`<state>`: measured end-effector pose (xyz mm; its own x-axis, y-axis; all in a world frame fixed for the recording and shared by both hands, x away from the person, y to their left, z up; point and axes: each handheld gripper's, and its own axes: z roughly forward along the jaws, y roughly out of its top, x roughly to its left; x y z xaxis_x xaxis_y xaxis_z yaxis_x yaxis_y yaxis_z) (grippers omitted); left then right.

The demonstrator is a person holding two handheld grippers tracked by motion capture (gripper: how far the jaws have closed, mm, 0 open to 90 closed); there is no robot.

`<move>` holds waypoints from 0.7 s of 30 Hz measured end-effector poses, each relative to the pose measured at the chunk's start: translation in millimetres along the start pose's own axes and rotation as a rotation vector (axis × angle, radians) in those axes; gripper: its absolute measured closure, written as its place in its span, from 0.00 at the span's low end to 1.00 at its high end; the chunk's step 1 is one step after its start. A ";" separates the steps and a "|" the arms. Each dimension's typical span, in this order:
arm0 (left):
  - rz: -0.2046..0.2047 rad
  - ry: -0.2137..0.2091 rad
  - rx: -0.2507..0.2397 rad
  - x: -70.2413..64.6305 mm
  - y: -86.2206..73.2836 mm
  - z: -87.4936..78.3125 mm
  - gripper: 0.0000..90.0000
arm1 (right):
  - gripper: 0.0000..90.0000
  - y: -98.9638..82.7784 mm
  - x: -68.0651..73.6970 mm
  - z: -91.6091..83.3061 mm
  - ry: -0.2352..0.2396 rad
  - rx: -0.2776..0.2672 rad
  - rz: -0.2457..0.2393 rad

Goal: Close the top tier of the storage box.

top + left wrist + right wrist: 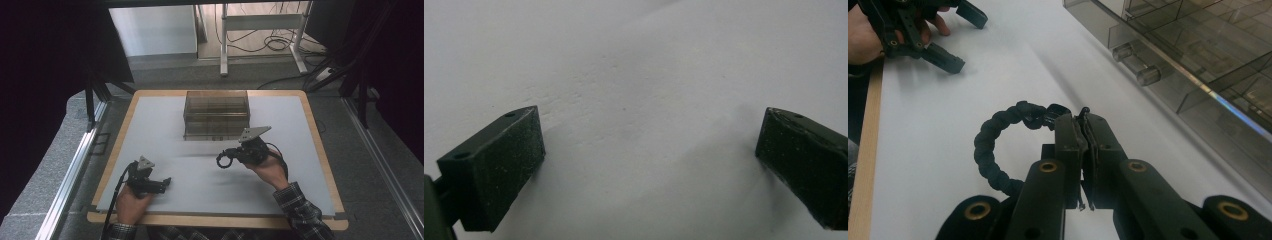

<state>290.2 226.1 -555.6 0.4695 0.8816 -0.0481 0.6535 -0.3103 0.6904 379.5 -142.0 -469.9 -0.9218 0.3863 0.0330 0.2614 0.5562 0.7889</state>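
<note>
We are working at a white table [165,125] with a smoky clear drawer box [216,114] standing at its far middle; its drawers are looking pushed in, with round knobs facing us. Judging by the layout, we are probably carrying something to that box, and the storing part is not yet done: nothing of ours is sitting inside as far as we can tell, and no drawer is pulled out.

Our right gripper [1083,131] is hovering just in front of the box, jaws pressed together on the clasp end of a black braided bracelet [990,150], which is hanging off to the side as a loop above the table. So the pick-up is done.

Our left gripper [161,183] is resting near the front left of the table, well apart from the box, jaws spread wide with nothing between them but bare tabletop.
</note>
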 end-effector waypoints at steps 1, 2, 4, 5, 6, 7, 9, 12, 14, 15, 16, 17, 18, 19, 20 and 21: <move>0.000 0.000 0.000 0.0 0.0 0.0 0.00 | 0.95 0.6 -0.2 -0.3 -0.001 -0.002 0.002; 0.000 0.000 0.000 0.0 0.0 0.0 0.00 | 0.95 1.1 -0.8 -0.5 0.000 -0.001 0.000; 0.000 0.000 0.000 0.0 0.0 0.0 0.00 | 0.95 2.2 -1.4 -0.7 -0.001 -0.003 0.004; 0.002 0.000 0.001 0.1 0.0 -0.1 0.00 | 0.95 2.7 -1.9 -0.8 -0.001 -0.003 0.004; 0.000 0.000 0.000 0.0 0.0 0.0 0.00 | 0.95 3.3 -2.1 -0.8 -0.001 -0.007 0.007; 0.000 0.000 0.000 0.0 0.0 0.0 0.00 | 0.95 3.9 -2.6 -1.0 -0.001 -0.009 0.006; 0.000 0.000 0.000 0.0 0.0 0.0 0.00 | 0.95 5.3 -3.5 -1.2 0.000 -0.011 0.008; -0.003 -0.001 0.000 -0.2 0.0 0.0 0.00 | 0.95 7.4 -4.4 -1.2 -0.003 -0.009 0.009; -0.003 -0.001 0.000 -0.2 -0.1 0.0 0.00 | 0.95 8.5 -5.2 -0.9 -0.005 -0.009 0.007; -0.003 -0.001 0.000 -0.2 -0.1 0.0 0.00 | 0.95 9.0 -5.4 -0.7 -0.004 -0.010 0.009; -0.003 -0.001 0.000 -0.2 -0.1 0.0 0.00 | 0.95 9.4 -5.8 -0.6 -0.005 -0.011 0.009; -0.003 -0.001 0.000 -0.2 -0.1 0.0 0.00 | 0.95 9.8 -6.1 -0.5 -0.004 -0.012 0.009; -0.003 -0.001 0.000 -0.2 -0.1 0.0 0.00 | 0.95 10.2 -6.0 -0.1 -0.006 -0.014 0.013; -0.003 -0.001 0.000 -0.2 -0.1 0.0 0.00 | 0.95 10.7 -6.2 -0.1 -0.008 -0.014 0.014; -0.003 -0.001 0.000 -0.2 -0.1 0.0 0.00 | 0.95 11.1 -6.7 0.0 -0.009 -0.014 0.012; -0.003 -0.001 0.000 -0.2 -0.1 0.0 0.00 | 0.95 11.5 -7.1 0.1 -0.010 -0.016 0.013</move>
<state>290.1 226.0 -555.6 0.4680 0.8822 -0.0512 0.6551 -0.3075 0.6901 389.1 -138.3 -461.1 -0.9154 0.4008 0.0373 0.2687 0.5395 0.7980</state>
